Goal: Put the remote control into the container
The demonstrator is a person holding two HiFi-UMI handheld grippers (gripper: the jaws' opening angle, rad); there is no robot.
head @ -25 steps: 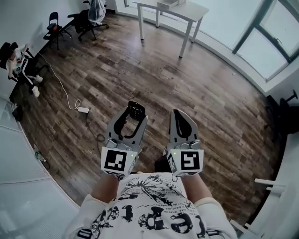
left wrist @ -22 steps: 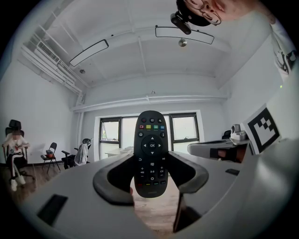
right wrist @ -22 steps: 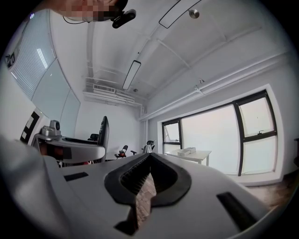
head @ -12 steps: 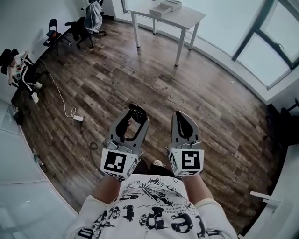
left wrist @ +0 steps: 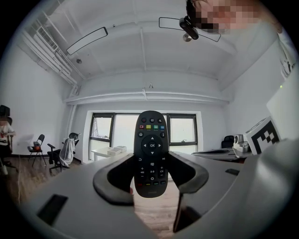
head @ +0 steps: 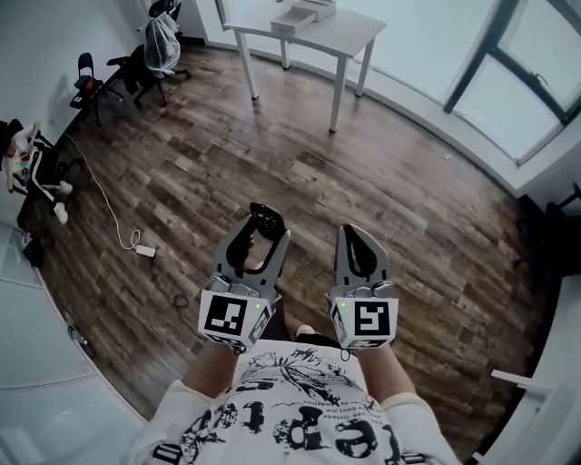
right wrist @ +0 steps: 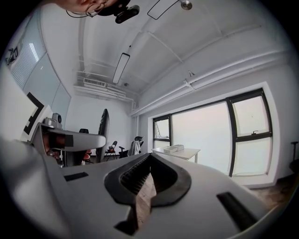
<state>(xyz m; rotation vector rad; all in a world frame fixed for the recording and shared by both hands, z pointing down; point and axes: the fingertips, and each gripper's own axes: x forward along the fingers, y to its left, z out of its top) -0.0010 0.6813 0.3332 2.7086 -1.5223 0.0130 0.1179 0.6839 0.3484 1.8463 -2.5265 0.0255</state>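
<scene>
My left gripper [head: 259,238] is shut on a black remote control [head: 266,219], which stands upright between the jaws; its buttons face the camera in the left gripper view [left wrist: 150,154]. In the right gripper view the remote [right wrist: 103,127] shows edge-on at the left. My right gripper [head: 357,243] is beside the left one, shut with nothing in it [right wrist: 148,175]. Both are held at waist height over the wooden floor. Far ahead stands a white table [head: 349,32] with a white box-like container [head: 304,11] on it, also seen small in both gripper views [left wrist: 114,150] [right wrist: 173,148].
Chairs, one draped with a cloth [head: 156,41], stand at the back left. A cable and power strip [head: 143,250] lie on the floor to my left. A person [head: 20,154] is at the far left. Large windows [head: 508,73] line the back wall.
The room has slid down and left in the head view as I walk toward the table. Both grippers keep their pose, with the remote still held in the left one.
</scene>
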